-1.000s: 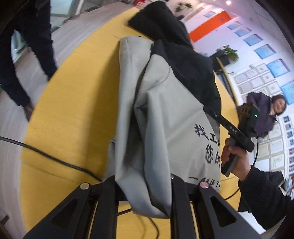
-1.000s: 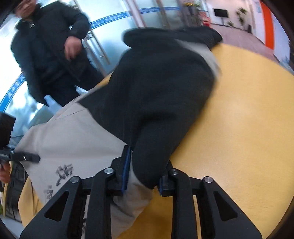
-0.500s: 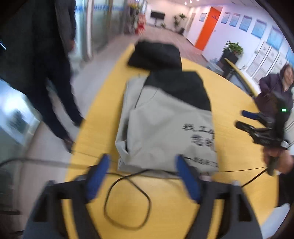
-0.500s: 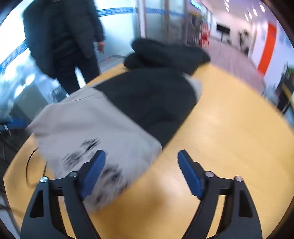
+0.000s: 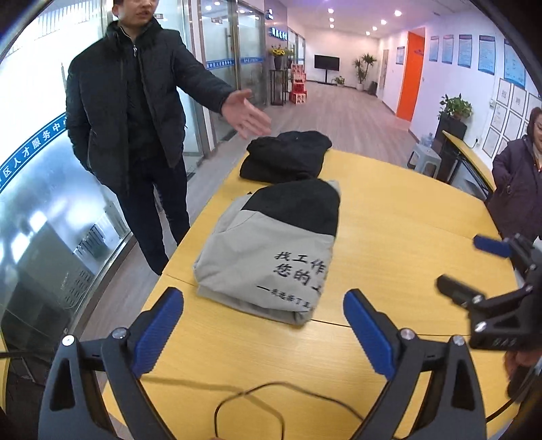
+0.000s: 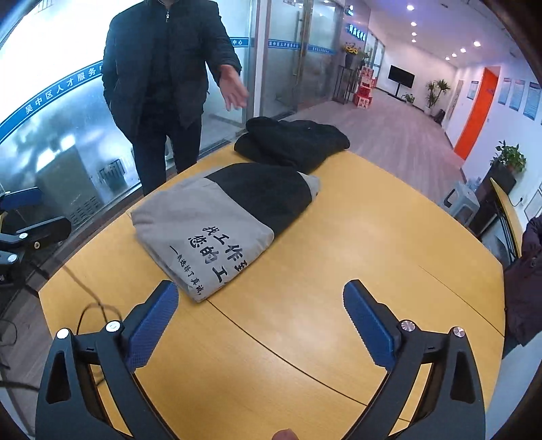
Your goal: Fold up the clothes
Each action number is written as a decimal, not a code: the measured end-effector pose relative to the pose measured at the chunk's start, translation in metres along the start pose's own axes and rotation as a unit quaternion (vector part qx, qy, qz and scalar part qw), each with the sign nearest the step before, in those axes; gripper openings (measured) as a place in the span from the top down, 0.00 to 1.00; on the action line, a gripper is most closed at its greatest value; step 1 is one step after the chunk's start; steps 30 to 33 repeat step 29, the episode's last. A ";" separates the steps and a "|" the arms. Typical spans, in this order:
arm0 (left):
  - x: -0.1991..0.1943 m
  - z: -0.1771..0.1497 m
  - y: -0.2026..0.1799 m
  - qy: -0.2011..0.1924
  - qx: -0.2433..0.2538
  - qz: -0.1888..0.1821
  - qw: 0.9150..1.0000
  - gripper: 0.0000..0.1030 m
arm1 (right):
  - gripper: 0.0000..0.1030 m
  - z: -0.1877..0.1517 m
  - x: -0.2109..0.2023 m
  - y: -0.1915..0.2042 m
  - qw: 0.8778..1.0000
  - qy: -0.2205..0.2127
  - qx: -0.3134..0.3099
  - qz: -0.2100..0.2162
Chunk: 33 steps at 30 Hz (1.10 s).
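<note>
On the table (image 5: 406, 210), the folded jacket (image 5: 271, 250) lies lengthwise, printed end nearest.

Yellow round table (image 5: 399, 216), glass partition (image 6: 61, 142) at 9 o'clock, orange door (image 6: 474, 115) at 2 o'clock, wood floor (image 5: 355, 118), ceiling spotlights (image 5: 382, 22), potted plant (image 5: 455, 106).

The folded grey-and-black garment (image 6: 220, 223) sits toward the glass-wall side of the yellow counter (image 6: 372, 243) and is the main thing in the way. Touching its far end lies a folded black garment (image 6: 294, 142), so there is no gap between the two. Beyond that pile a bystander's outstretched hand (image 6: 233, 91) hangs over the counter edge. Beside the grey garment, on the side away from the glass, the counter is bare right to its rim. On its near side a thin black cable (image 5: 250, 406) loops across the surface.
</note>
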State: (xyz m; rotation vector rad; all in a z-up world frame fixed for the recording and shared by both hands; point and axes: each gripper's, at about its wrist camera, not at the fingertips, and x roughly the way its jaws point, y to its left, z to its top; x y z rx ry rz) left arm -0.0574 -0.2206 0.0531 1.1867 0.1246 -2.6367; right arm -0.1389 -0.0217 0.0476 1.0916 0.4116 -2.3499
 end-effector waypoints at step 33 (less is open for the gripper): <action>0.098 -0.032 0.026 0.052 -0.006 0.089 0.995 0.00 | 0.03 -0.013 0.109 0.056 0.998 0.043 -0.010 -0.038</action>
